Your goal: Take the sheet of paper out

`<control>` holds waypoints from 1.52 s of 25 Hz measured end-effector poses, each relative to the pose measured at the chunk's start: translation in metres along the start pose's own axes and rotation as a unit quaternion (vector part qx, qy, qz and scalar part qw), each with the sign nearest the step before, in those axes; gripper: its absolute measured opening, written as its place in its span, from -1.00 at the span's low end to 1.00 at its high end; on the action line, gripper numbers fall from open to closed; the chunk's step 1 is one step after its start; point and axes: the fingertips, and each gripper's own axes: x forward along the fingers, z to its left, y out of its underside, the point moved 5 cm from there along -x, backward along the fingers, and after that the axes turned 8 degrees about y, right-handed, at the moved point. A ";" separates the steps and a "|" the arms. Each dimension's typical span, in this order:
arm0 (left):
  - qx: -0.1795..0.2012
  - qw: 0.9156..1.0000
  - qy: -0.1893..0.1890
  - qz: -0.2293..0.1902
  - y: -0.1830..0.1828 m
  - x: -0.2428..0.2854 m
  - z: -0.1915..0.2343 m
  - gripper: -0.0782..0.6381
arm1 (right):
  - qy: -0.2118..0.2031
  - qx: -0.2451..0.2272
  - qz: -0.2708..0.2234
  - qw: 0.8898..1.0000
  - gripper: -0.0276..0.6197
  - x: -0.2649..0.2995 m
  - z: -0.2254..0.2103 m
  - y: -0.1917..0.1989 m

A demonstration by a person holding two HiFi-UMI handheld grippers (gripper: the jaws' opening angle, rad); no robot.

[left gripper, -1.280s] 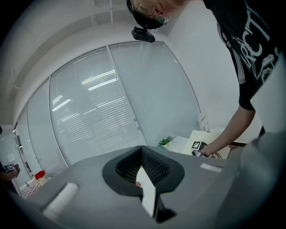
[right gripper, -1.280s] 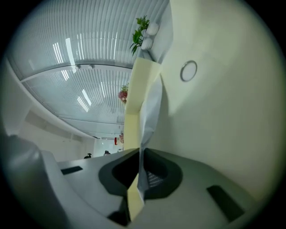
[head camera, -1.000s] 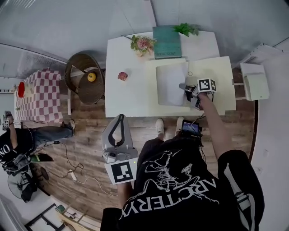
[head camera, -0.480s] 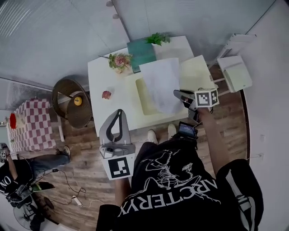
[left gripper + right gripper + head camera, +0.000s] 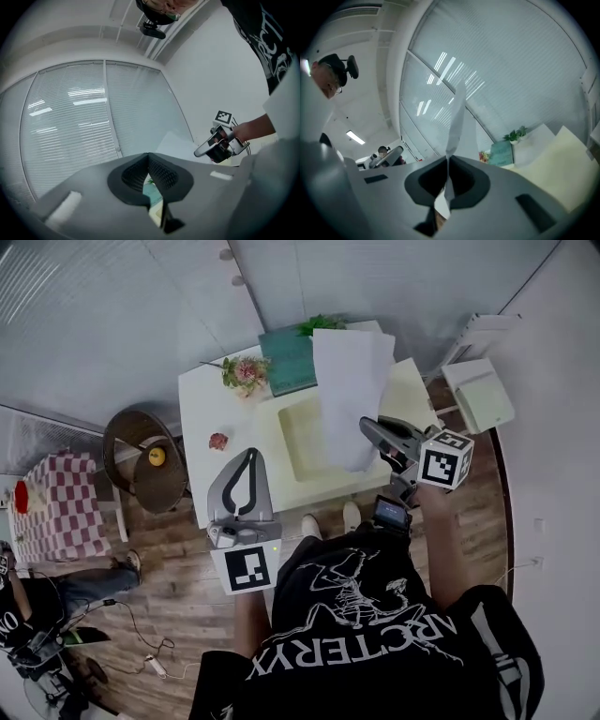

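The white sheet of paper (image 5: 352, 390) is held up above the table, clear of the cream folder (image 5: 300, 442) that lies open on the white table (image 5: 211, 404). My right gripper (image 5: 367, 427) is shut on the sheet's lower edge; in the right gripper view the paper (image 5: 457, 117) rises edge-on from between the closed jaws (image 5: 447, 160). My left gripper (image 5: 251, 456) hangs off the table's front edge, shut, with nothing between its tips (image 5: 148, 155). In the left gripper view the sheet (image 5: 176, 143) and the right gripper (image 5: 211, 146) show to the right.
A teal book (image 5: 291, 360), a flower bunch (image 5: 244, 369), a green plant (image 5: 319, 324) and a small pink object (image 5: 218, 440) lie on the table. A wicker chair (image 5: 141, 460) stands to its left, a white unit (image 5: 478, 395) to its right.
My right gripper has risen with the sheet, lifting it off the cream folder until it hangs in the air. My left gripper has drifted slightly towards the table.
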 end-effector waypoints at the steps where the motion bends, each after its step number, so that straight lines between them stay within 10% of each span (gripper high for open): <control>1: -0.003 1.000 -0.004 -0.001 0.001 0.000 0.003 -0.75 | -0.002 -0.004 -0.016 1.000 -0.87 -0.001 0.008 -0.005; 9: -0.014 1.000 -0.019 -0.007 0.006 -0.005 0.018 -0.75 | 0.044 -0.141 -0.092 0.985 -0.87 -0.004 0.055 -0.032; 17: -0.016 1.000 -0.021 -0.014 0.005 -0.011 0.019 -0.75 | 0.129 -0.296 -0.143 0.936 -0.87 -0.012 0.091 -0.038; 38: -0.027 0.999 -0.021 -0.005 0.011 -0.020 0.012 -0.75 | 0.166 -0.381 -0.164 0.895 -0.87 -0.017 0.103 -0.028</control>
